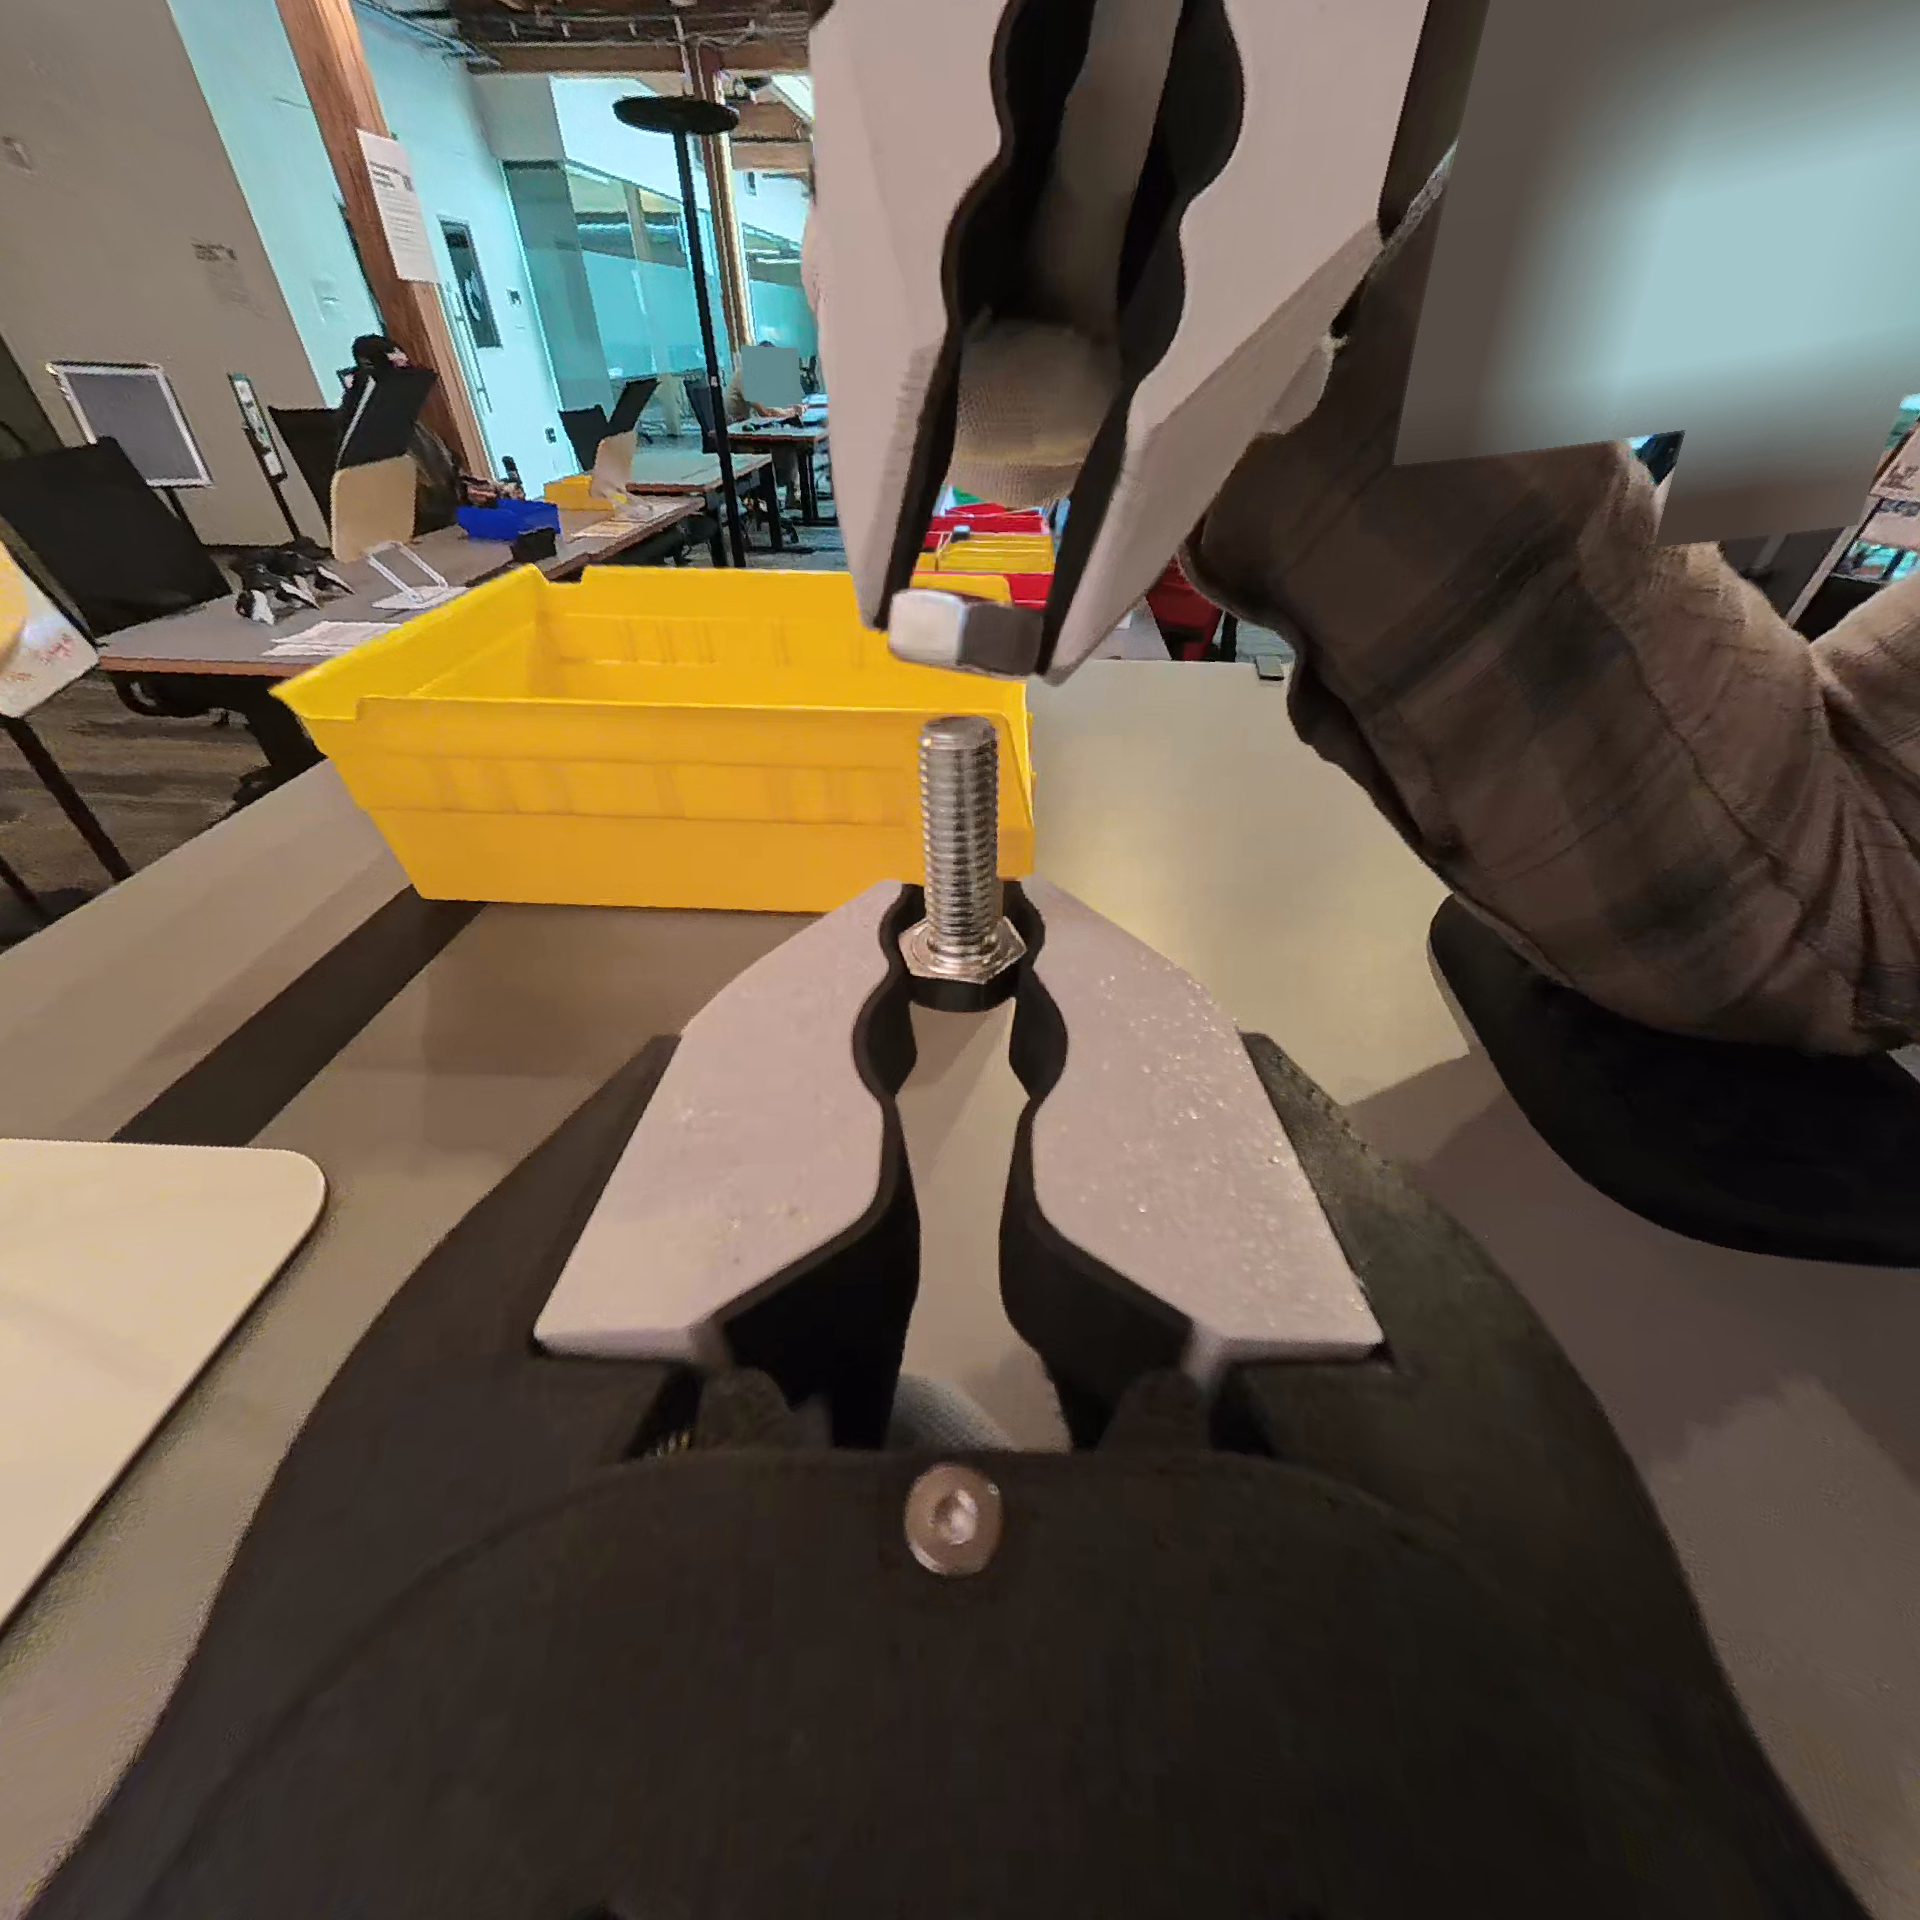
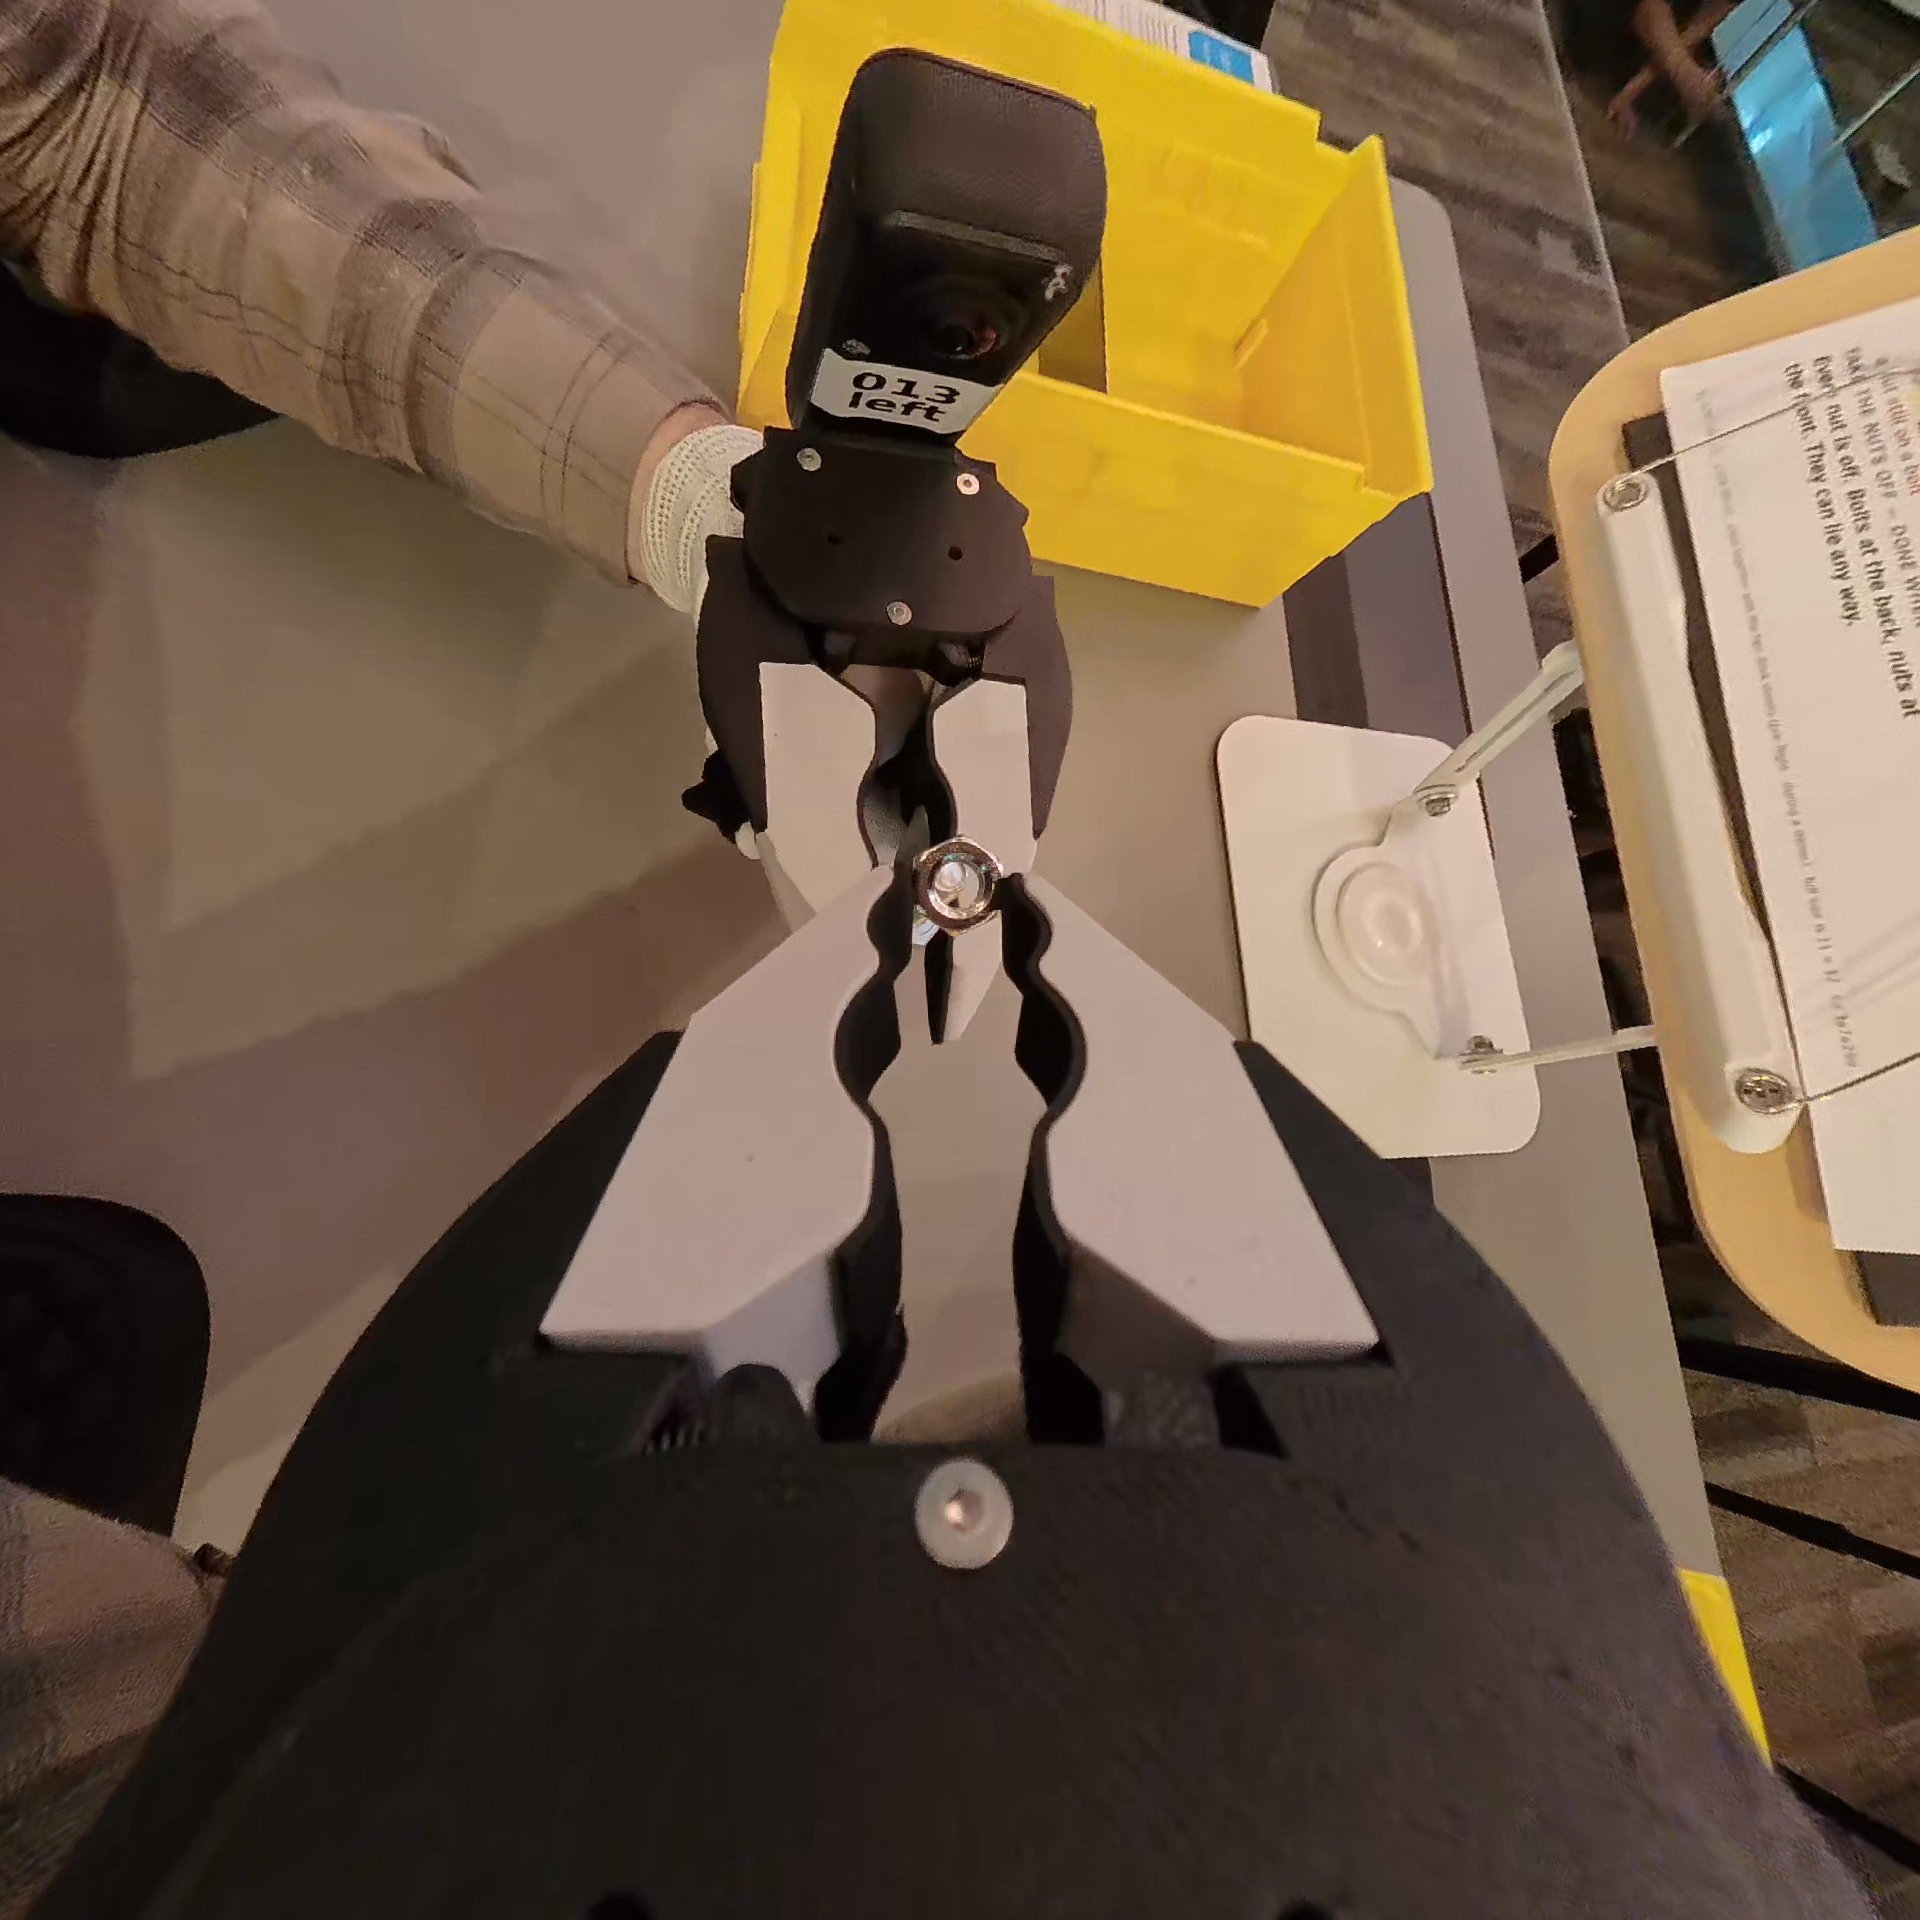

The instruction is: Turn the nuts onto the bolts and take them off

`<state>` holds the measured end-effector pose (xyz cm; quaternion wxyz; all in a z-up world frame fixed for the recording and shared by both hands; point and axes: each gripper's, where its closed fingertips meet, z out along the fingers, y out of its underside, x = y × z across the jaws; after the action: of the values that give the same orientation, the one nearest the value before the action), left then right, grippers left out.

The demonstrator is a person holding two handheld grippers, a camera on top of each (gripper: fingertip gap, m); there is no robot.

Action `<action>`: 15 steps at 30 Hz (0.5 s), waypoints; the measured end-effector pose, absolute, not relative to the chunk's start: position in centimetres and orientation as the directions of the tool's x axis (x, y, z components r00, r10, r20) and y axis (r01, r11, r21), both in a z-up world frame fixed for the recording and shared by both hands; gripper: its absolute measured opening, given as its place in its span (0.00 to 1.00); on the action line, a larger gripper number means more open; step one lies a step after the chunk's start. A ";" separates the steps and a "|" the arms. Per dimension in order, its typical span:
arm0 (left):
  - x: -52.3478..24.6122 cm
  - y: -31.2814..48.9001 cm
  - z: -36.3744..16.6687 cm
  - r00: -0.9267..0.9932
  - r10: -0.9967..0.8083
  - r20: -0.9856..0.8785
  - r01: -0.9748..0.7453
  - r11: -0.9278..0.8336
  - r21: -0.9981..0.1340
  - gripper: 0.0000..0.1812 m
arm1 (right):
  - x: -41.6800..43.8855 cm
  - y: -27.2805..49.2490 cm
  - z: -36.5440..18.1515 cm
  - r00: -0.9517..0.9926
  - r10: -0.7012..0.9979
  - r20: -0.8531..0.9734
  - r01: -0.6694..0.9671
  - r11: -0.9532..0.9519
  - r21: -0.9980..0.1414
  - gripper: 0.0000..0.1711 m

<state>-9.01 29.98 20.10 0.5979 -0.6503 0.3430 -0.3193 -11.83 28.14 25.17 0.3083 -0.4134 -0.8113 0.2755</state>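
Gripping the hex head of a bolt (image 1: 958, 831), the left gripper (image 1: 961, 961) has its grey fingers nearly closed, the head seated in the notch at their tips and the threaded shank standing upright above them. Directly over it, at 12 o'clock in the left wrist view, the right gripper (image 1: 966, 636) comes down from above with its fingers drawn in on a silver nut (image 1: 963, 634), pinched at the very tips. A narrow gap separates the nut from the top of the thread; the two are apart, not yet engaged.

From the right wrist view the nut (image 2: 956, 883) sits between the right gripper (image 2: 956, 888) tips, and the bolt's end shows through its hole, so the two line up. The left gripper (image 2: 914, 800) lies just beyond at 12 o'clock, carrying its black camera housing and held by a white-gloved hand (image 2: 686, 509) in a plaid sleeve.

A yellow bin (image 1: 644, 748) stands on the grey table (image 1: 1195, 831) close behind the bolt, at about 10 o'clock from it; nothing inside it can be made out. In the right wrist view a white stand base (image 2: 1371, 935) sits at 3 o'clock on the table, its arm holding a tan board (image 2: 1621, 436) with a printed sheet. None of these touches either gripper, and the space between nut and bolt is open.
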 end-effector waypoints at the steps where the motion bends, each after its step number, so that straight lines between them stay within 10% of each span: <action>1: -8.9 30.0 19.9 0.557 -0.831 0.008 -0.066 -0.053 -0.996 0.08 | -11.8 28.0 25.0 -0.476 0.839 0.262 0.506 0.506 -0.699 0.09; 15: -8.4 29.7 18.8 0.540 -0.841 -0.026 -0.128 -0.052 -0.990 0.08 | -11.3 27.6 23.3 -0.495 0.838 0.230 0.586 0.517 -0.624 0.09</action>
<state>-8.37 29.66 18.81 0.5814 -0.6572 0.3688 -0.3068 -11.35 27.64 23.29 0.2624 -0.4285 -0.8306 0.2401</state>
